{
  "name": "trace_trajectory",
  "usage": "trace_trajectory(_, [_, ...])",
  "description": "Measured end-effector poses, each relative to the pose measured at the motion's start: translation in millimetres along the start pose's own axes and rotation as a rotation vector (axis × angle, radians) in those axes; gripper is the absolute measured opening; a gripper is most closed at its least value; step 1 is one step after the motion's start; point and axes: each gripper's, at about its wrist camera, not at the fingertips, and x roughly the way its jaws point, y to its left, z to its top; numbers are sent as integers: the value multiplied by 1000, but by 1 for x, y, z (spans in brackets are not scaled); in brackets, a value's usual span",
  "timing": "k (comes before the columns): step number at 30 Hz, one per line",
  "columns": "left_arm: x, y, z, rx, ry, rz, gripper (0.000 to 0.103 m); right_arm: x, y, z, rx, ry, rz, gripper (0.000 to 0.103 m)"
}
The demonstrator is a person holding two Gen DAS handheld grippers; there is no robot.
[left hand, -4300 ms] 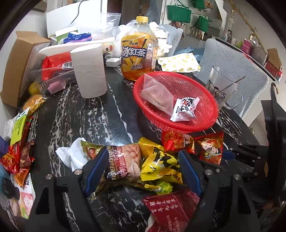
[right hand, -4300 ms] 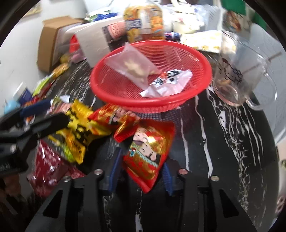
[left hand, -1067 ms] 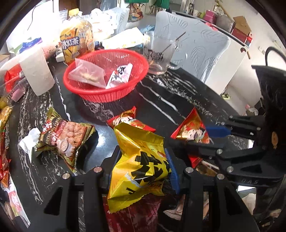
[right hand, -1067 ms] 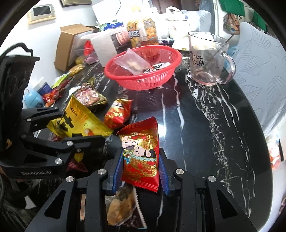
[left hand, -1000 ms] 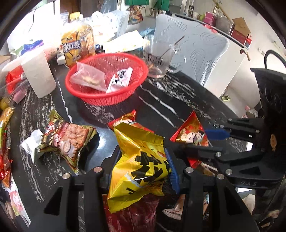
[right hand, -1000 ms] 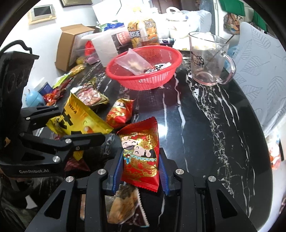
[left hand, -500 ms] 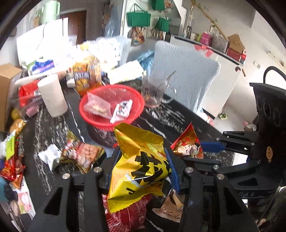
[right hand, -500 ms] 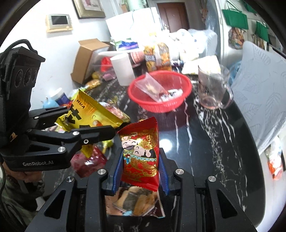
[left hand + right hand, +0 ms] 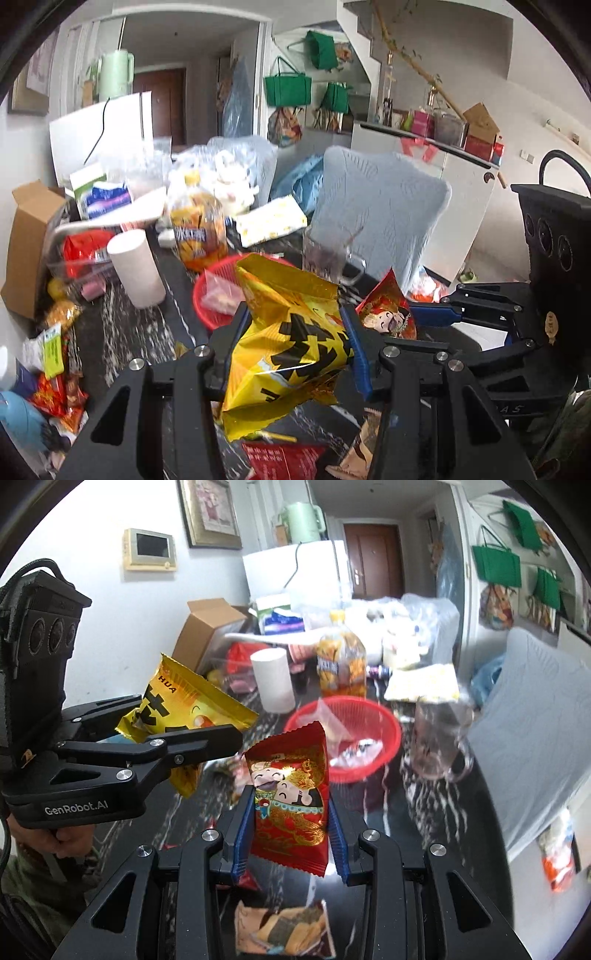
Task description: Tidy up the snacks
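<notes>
My left gripper [image 9: 295, 328] is shut on a yellow snack bag [image 9: 284, 343] with black characters and holds it high above the table; the bag also shows in the right wrist view [image 9: 177, 709]. My right gripper [image 9: 291, 812] is shut on a red snack packet [image 9: 291, 794] with cartoon faces, also lifted; the packet shows at right in the left wrist view [image 9: 388, 314]. The red basket [image 9: 388, 738] sits ahead on the black marble table [image 9: 443, 812], holding a clear bag [image 9: 332, 720] and a white packet [image 9: 354, 751]. In the left wrist view the basket [image 9: 201, 299] is partly hidden by the yellow bag.
A glass mug [image 9: 439, 746] stands right of the basket. A paper roll [image 9: 273, 683] and an iced tea bottle [image 9: 341, 664] stand behind it. Loose snack packets lie on the table below the grippers [image 9: 284, 934] and along the left edge [image 9: 55, 369]. A chair [image 9: 376, 206] is at right.
Both grippers have risen and tilted up with their snacks, so the table and basket look lower and farther. Each grip is unchanged.
</notes>
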Motion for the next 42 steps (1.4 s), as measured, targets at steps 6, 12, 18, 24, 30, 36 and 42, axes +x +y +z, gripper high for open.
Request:
trace_trajectory(6, [6, 9, 21, 10, -38, -2, 47, 1, -6, 27, -31, -47, -24, 36])
trace_trajectory(12, [27, 26, 41, 4, -56, 4, 47, 18, -15, 52, -49, -64, -45, 36])
trace_trajectory(18, [50, 44, 55, -2, -67, 6, 47, 48, -28, 71, -41, -61, -67, 36])
trace_trajectory(24, [77, 62, 62, -14, -53, 27, 47, 78, -41, 89, -35, -64, -86, 36])
trace_trajectory(30, [108, 84, 66, -34, -17, 51, 47, 114, -56, 102, -10, -42, -90, 36])
trace_trajectory(36, [135, 95, 63, -44, 34, 55, 47, 141, -71, 102, 21, -18, -97, 36])
trace_trajectory(42, [154, 100, 56, -60, 77, 54, 47, 160, -81, 92, 40, 6, -84, 36])
